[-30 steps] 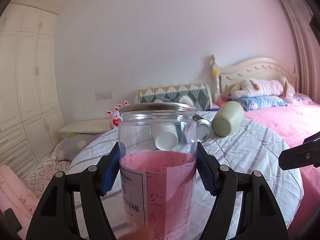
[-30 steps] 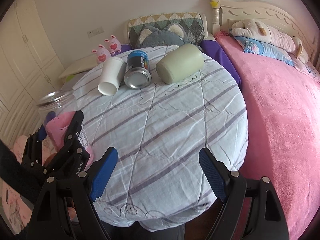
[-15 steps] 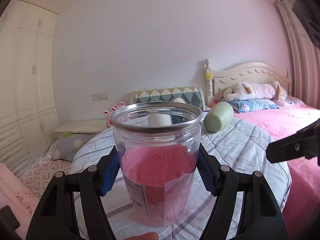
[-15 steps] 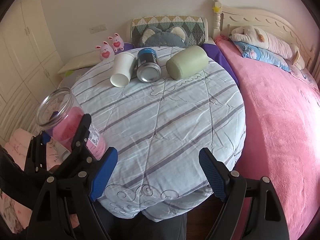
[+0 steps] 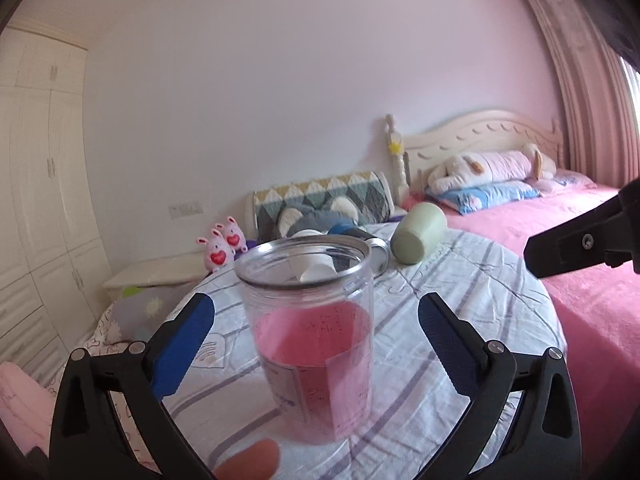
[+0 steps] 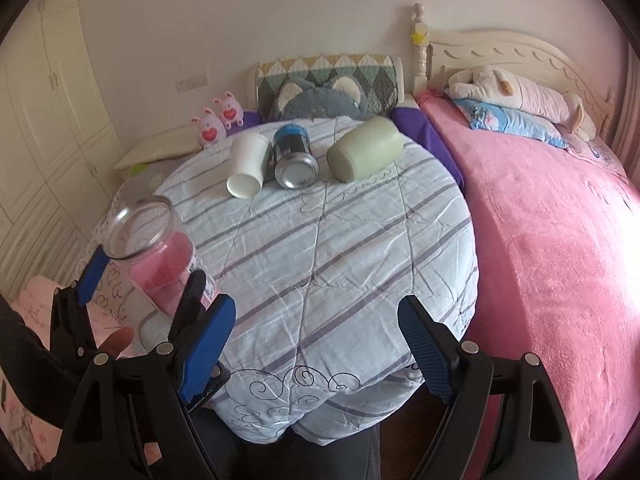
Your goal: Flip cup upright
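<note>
A clear plastic jar with a pink label (image 5: 316, 332) stands upright, mouth up, at the near left edge of the round table (image 6: 340, 248). My left gripper (image 5: 316, 332) is open, its blue pads (image 5: 184, 340) apart from the jar on both sides. The jar also shows in the right wrist view (image 6: 160, 256), with the left gripper (image 6: 144, 276) around it. My right gripper (image 6: 316, 344) is open and empty above the table's front edge. A white paper cup (image 6: 248, 164), a metal can (image 6: 294, 158) and a green cup (image 6: 364, 152) lie on their sides at the far edge.
A pink bed (image 6: 552, 240) with pillows and a plush toy lies to the right of the table. A patterned cushion (image 6: 328, 80) and two pink bunny toys (image 6: 218, 118) sit behind the table. White wardrobes (image 5: 40, 200) stand on the left.
My left gripper has set the jar down on the table and opened, and its pads now stand clear of the jar. The right gripper has stayed open.
</note>
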Action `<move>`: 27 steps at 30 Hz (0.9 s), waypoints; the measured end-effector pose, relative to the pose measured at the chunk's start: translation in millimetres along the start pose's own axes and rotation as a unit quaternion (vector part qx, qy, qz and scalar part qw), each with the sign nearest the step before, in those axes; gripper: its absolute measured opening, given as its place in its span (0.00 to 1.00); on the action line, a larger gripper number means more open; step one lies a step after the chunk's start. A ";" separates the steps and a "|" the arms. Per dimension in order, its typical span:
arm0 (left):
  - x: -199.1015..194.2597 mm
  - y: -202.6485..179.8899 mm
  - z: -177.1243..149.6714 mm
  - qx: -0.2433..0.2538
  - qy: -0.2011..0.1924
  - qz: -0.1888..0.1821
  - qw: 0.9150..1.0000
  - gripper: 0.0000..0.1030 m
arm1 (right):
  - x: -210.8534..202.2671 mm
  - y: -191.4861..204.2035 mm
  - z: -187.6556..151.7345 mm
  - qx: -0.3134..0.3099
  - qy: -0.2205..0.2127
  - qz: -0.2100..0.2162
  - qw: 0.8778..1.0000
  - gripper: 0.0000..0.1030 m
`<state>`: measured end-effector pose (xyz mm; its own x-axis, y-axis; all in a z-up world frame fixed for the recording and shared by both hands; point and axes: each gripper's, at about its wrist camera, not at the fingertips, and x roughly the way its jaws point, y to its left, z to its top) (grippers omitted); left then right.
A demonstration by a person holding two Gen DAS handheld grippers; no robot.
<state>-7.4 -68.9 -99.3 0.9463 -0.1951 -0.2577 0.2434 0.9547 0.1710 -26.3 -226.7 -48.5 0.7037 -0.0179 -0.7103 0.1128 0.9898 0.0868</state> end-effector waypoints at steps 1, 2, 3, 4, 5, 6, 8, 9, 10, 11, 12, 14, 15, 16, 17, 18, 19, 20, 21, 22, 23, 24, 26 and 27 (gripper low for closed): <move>-3.7 2.7 7.4 0.004 0.021 0.004 1.000 1.00 | -5.5 -0.6 -0.3 0.003 -0.010 0.000 1.000 0.82; -7.8 5.6 11.7 0.002 0.031 0.002 1.000 1.00 | -9.1 -1.1 -1.0 0.006 -0.019 -0.001 1.000 0.82; -13.1 8.9 17.6 -0.001 0.040 0.001 0.999 1.00 | -13.8 -2.1 -2.2 0.009 -0.028 -0.003 1.000 0.82; -22.7 13.5 26.5 -0.005 0.049 0.005 0.999 1.00 | -18.2 -3.5 -3.6 0.014 -0.037 -0.004 0.999 0.82; -28.9 16.2 31.2 -0.005 0.055 0.008 0.998 1.00 | -21.0 -4.6 -4.8 0.018 -0.042 -0.004 0.999 0.82; -37.5 20.5 38.6 -0.008 0.063 0.011 0.998 1.00 | -24.0 -5.7 -6.1 0.022 -0.048 -0.003 0.999 0.82; -53.1 28.8 50.2 -0.018 0.075 0.013 0.997 1.00 | -30.9 -5.7 -10.4 0.027 -0.058 -0.005 0.998 0.82; -58.4 32.9 51.6 -0.021 0.080 0.015 0.996 1.00 | -34.5 -4.4 -12.6 0.028 -0.063 -0.007 0.998 0.82; -68.1 37.9 56.7 -0.024 0.091 0.020 0.995 1.00 | -38.5 -2.6 -15.3 0.027 -0.068 -0.008 0.997 0.82; -74.4 40.3 58.1 -0.024 0.096 0.024 0.995 1.00 | -42.8 0.3 -18.5 0.025 -0.073 -0.010 0.997 0.82; -80.7 43.7 59.3 -0.025 0.102 0.026 0.994 1.00 | -46.9 3.8 -22.2 0.023 -0.078 -0.010 0.997 0.82; -93.9 47.9 61.2 -0.028 0.122 0.028 0.992 1.00 | -53.3 10.5 -29.5 0.018 -0.084 -0.010 0.996 0.82; -98.1 49.2 61.3 -0.028 0.131 0.028 0.991 1.00 | -56.6 14.8 -33.9 0.014 -0.087 -0.009 0.996 0.82; -103.9 51.1 59.8 -0.030 0.139 0.028 0.989 1.00 | -59.3 18.0 -38.1 0.011 -0.088 -0.009 0.996 0.82; -109.8 52.6 57.8 -0.031 0.147 0.030 0.988 1.00 | -62.1 22.1 -42.8 0.006 -0.089 -0.010 0.996 0.82; -114.9 54.1 55.0 -0.034 0.156 0.031 0.987 1.00 | -64.1 25.8 -46.6 0.002 -0.090 -0.011 0.996 0.82; -118.0 55.1 53.3 -0.037 0.163 0.032 0.986 1.00 | -65.7 27.5 -48.2 0.000 -0.090 -0.011 0.996 0.82; -121.8 55.8 50.1 -0.041 0.173 0.032 0.983 1.00 | -68.3 29.9 -50.2 -0.005 -0.091 -0.012 0.996 0.82; -124.7 55.4 48.3 -0.042 0.180 0.033 0.982 1.00 | -71.5 32.4 -51.1 -0.010 -0.094 -0.015 0.995 0.82; -128.5 55.7 45.2 -0.046 0.188 0.034 0.980 1.00 | -74.1 34.8 -51.5 -0.015 -0.099 -0.020 0.995 0.82; -132.0 55.9 43.5 -0.049 0.191 0.034 0.980 1.00 | -76.9 37.0 -52.7 -0.020 -0.104 -0.029 0.994 0.82; -135.0 55.9 41.4 -0.053 0.195 0.034 0.979 1.00 | -78.3 38.4 -53.5 -0.024 -0.105 -0.035 0.994 0.82; -139.4 54.9 39.3 -0.055 0.198 0.038 0.978 1.00 | -79.9 40.1 -56.2 -0.026 -0.104 -0.031 0.994 0.82; -140.9 54.0 39.7 -0.054 0.198 0.039 0.978 1.00 | -80.9 40.7 -57.7 -0.027 -0.104 -0.032 0.994 0.82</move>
<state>-119.1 1.2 -16.0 0.7994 -0.0383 -0.5996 0.1286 0.9857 0.1085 -119.1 -176.8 -27.7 0.8262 -0.1045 -0.5536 0.1279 0.9918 0.0036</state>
